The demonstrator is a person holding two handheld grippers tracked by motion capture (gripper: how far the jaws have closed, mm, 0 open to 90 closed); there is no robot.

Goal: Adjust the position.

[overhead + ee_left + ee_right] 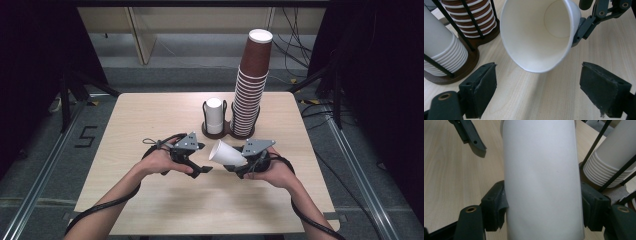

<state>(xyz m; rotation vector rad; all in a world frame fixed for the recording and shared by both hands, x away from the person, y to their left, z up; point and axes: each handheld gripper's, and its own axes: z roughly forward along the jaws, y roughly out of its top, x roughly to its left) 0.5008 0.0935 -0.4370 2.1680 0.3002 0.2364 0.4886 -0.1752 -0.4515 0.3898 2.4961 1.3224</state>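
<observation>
A single white paper cup lies on its side above the table, and my right gripper is shut on its narrow end. In the right gripper view the cup's wall is clamped between both pads. Its open mouth points at my left gripper. My left gripper stands open just short of the rim, with nothing between its jaws. One jaw of the right gripper presses the cup's side. The left gripper's jaw tip hangs to the cup's upper left.
Behind the hands a dark wooden holder with black wire rails carries a short stack of white cups and a tall stack of brown cups. The stacks are close: white cups, brown cups. Bare tabletop lies in front.
</observation>
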